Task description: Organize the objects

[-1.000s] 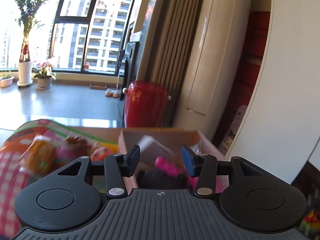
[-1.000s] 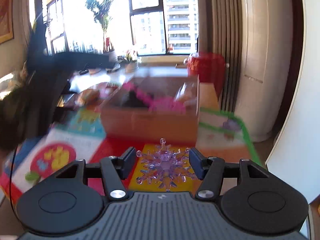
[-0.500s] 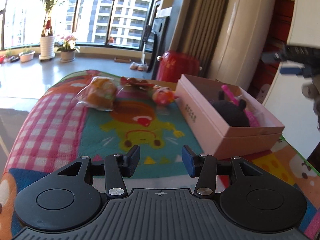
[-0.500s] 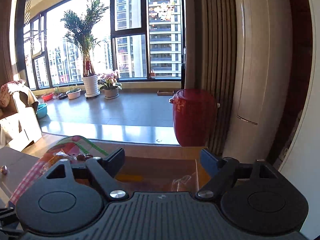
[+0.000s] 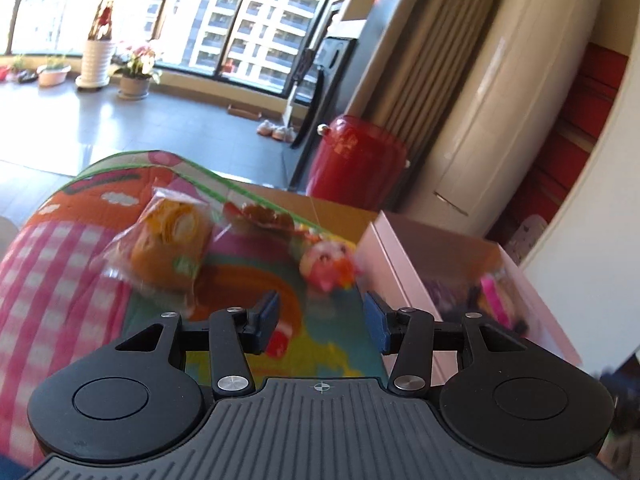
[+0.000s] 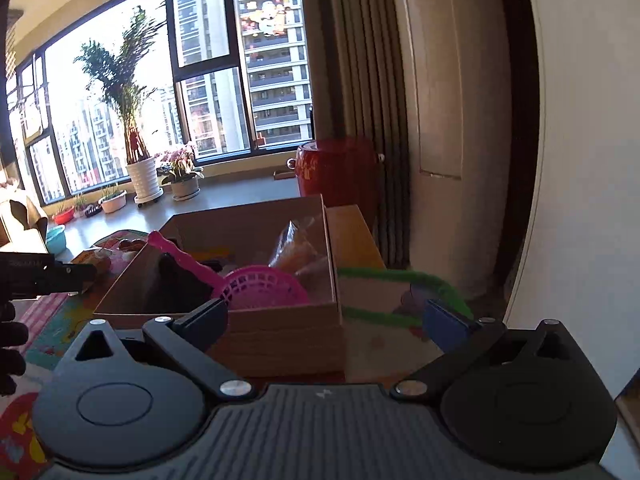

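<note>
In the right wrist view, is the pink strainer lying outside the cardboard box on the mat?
No. The pink strainer lies inside the cardboard box, its handle slanting up toward the box's far left.

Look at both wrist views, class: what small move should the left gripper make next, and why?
Probably ease the left gripper forward to the small pink toy. Its jaws are parted with nothing between them, the toy lies on the play mat just ahead, outside the box. The right gripper is opening, empty, at the box.
</note>
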